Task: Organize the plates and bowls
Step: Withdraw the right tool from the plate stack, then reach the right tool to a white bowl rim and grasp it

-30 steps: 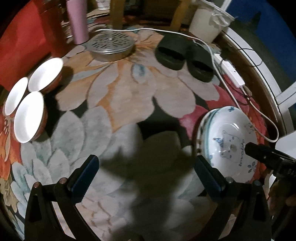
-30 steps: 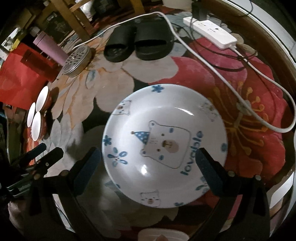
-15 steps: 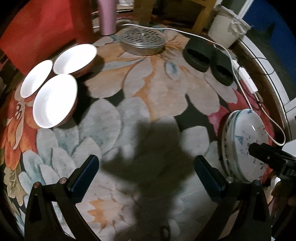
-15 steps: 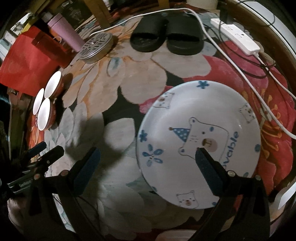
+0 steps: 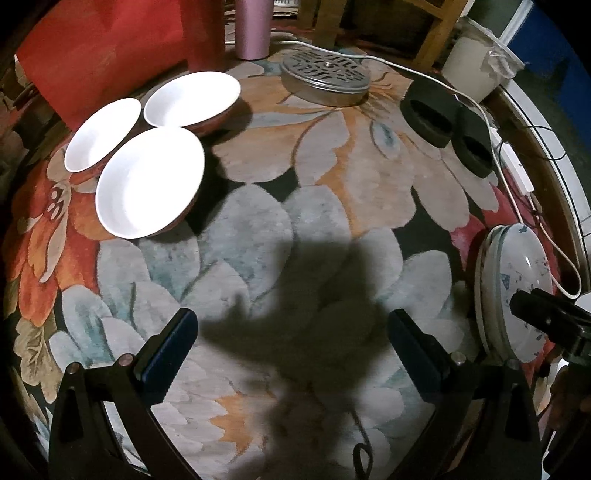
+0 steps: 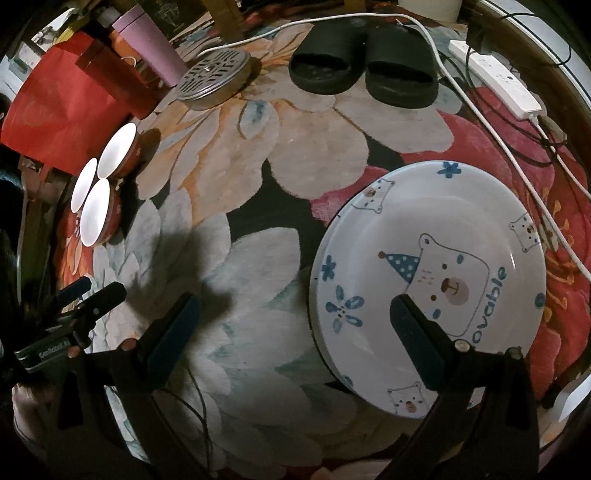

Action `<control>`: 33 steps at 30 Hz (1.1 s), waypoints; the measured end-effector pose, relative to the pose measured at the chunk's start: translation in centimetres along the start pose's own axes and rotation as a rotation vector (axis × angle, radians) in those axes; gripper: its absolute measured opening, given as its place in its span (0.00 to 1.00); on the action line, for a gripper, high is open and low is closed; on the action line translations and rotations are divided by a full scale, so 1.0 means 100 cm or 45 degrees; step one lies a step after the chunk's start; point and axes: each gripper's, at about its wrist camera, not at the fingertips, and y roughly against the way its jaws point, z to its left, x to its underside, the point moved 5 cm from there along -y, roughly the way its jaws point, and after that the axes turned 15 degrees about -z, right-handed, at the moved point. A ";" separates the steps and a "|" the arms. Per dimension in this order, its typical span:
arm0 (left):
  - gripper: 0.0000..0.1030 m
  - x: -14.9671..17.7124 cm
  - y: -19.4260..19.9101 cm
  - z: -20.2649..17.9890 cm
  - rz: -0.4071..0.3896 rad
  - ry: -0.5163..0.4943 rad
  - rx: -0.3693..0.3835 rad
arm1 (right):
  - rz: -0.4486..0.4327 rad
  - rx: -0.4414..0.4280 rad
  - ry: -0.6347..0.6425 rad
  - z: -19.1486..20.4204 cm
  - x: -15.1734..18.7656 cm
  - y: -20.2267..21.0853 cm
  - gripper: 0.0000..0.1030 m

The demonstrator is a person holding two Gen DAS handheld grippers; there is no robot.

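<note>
Bear-print plates [image 6: 443,258] sit stacked on the floral rug [image 6: 258,155], far from three white bowls [image 5: 147,181]; left gripper [image 5: 291,343] spread, empty; right gripper [image 6: 295,321] spread, one finger over the plate.

The red bag [image 5: 107,48] is cut off by the top edge of the left wrist view, and so is the pink bottle [image 5: 253,27]; the wooden chair legs [image 5: 439,33] run out of frame the same way; the white bin [image 5: 476,66] loses its base behind the rug's rim. In that view the bear plate [image 5: 517,280] sits edge-on, its print too squeezed to read, and the right claw [image 5: 546,321] covers part of it; whether more plates lie stacked beneath it cannot be told. In the right wrist view a finger [image 6: 421,332] hides the first letter of the plate's [image 6: 428,280] wording; the left claw [image 6: 88,295] is dim, its spacing unclear there.
</note>
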 end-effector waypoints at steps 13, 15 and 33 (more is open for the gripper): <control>0.99 -0.005 -0.012 0.051 0.005 0.080 -0.053 | 0.040 -0.099 0.109 0.045 -0.009 -0.033 1.00; 0.99 -0.009 -0.013 0.067 -0.011 0.097 -0.076 | 0.046 -0.121 0.128 0.057 -0.012 -0.040 1.00; 0.98 -0.057 -0.031 0.181 -0.112 0.325 -0.144 | 0.130 -0.382 0.221 0.214 -0.045 -0.112 0.88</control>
